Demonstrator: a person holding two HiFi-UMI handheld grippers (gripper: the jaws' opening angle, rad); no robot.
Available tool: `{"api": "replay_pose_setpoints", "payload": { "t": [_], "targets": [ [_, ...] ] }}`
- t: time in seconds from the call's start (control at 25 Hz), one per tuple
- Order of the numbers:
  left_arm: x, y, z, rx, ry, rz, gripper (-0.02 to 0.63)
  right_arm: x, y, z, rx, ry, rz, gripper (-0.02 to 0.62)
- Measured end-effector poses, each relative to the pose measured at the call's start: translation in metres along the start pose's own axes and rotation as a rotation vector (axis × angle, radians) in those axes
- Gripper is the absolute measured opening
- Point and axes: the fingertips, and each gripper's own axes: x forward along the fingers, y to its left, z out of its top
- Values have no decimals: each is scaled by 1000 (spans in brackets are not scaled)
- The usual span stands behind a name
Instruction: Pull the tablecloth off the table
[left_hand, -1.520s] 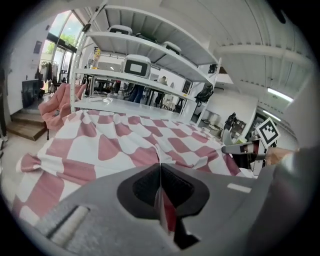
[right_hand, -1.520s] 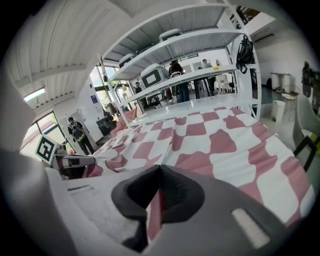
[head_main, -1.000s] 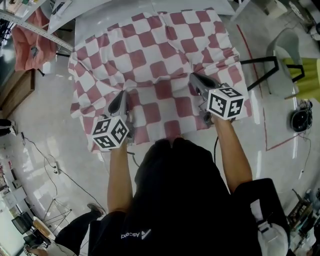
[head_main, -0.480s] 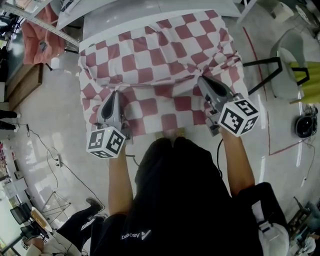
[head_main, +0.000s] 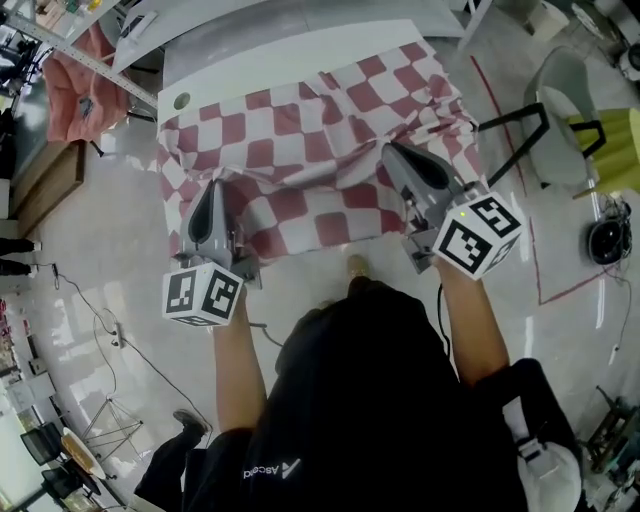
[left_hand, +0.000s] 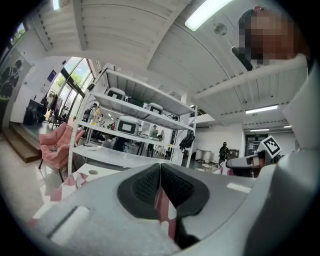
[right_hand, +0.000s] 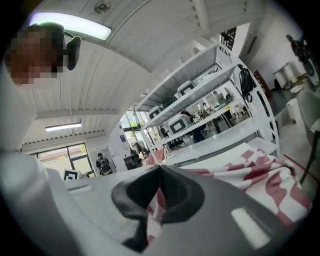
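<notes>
Red-and-white checked cloth (head_main: 320, 140) lies rumpled over the near part of the table (head_main: 300, 50). Its near hem hangs off the edge toward the person, and the far strip of white tabletop is bare. The cloth also droops over the table's left and right sides. Creases run across the middle, gathered toward two pinch points.

Jaws of the left gripper (head_main: 212, 190) are clamped on the cloth at its near-left part. In the left gripper view the dark pads (left_hand: 145, 185) press tight with a sliver of checked fabric caught between them.

Jaws of the right gripper (head_main: 392, 155) are likewise clenched on the cloth, near-right, where folds pile up. The right gripper view shows pink-and-white fabric squeezed between the pads (right_hand: 177, 194), and more cloth spreads off to the right.

The two grippers are well apart, one on either side of the person's body.

Each gripper carries a marker cube. The left cube (head_main: 203, 295) is just past the hem, over the floor. The right cube (head_main: 478, 233) is beside the cloth's near-right corner. Bare forearms (head_main: 238, 370) sit behind both. The person wears a dark top (head_main: 370, 400) and stands close to the near edge.

- Small round hole (head_main: 181, 100) in the bare tabletop, far-left.
- Pale glossy floor (head_main: 90, 260), with a red tape line (head_main: 532, 272) to the right.
- Grey chair (head_main: 565, 110) right of the table.
- Pink fabric (head_main: 85, 75) far left.
- White shelving (left_hand: 130, 120) with boxes beyond the table.
</notes>
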Motion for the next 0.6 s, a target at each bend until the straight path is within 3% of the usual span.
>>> {"api": "replay_pose_setpoints", "payload": {
  "t": [0.24,0.6],
  "targets": [
    [-50,-15,32,15,-82,-55,14,-33,39,13,-38,-80,-42,4],
    [-148,-19,83,16,-184,-127,14,-72,153,18,-115,-179,-19,3]
  ]
}}
